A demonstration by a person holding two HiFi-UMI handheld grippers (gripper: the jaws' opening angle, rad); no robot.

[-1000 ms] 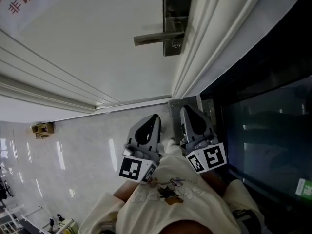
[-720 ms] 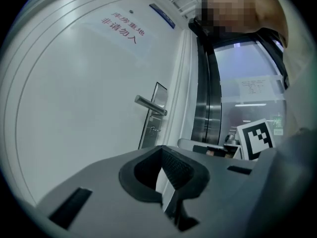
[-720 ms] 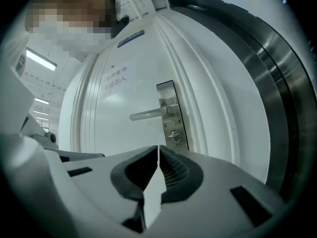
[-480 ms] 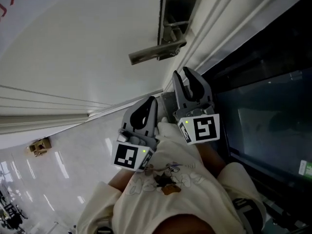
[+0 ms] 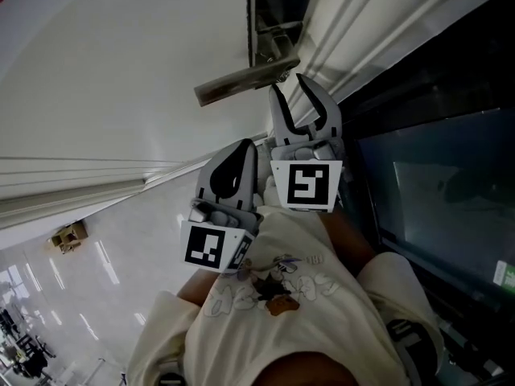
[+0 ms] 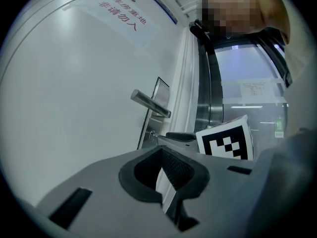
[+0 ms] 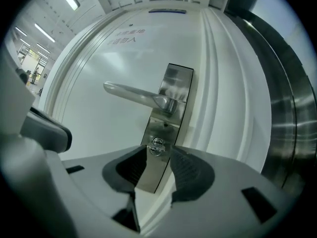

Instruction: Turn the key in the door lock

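A silver key (image 7: 157, 145) sticks out of the steel lock plate (image 7: 168, 118) below the lever handle (image 7: 133, 93) on the white door. My right gripper (image 7: 158, 152) points straight at it, jaws opening. The key sits just beyond the fingertips, in line with the gap, and no pad touches it. In the head view my right gripper (image 5: 290, 87) is spread right under the handle (image 5: 241, 83). My left gripper (image 5: 241, 147) hangs lower and to the left, shut and empty. From the left gripper (image 6: 162, 150) view, the key (image 6: 151, 133) shows small beyond the right gripper's marker cube (image 6: 225, 140).
The white door frame mouldings (image 5: 354, 22) run just right of the lock, with a dark glass panel (image 5: 434, 175) beyond. A red-lettered sign (image 6: 121, 19) is high on the door. Glossy floor (image 5: 96, 264) lies below left, with a small brown object (image 5: 68, 234) on it.
The right gripper has risen from beside the left one to the lock, rolled, and its jaws have gone from shut to spread. The left gripper moved up a little, staying shut.
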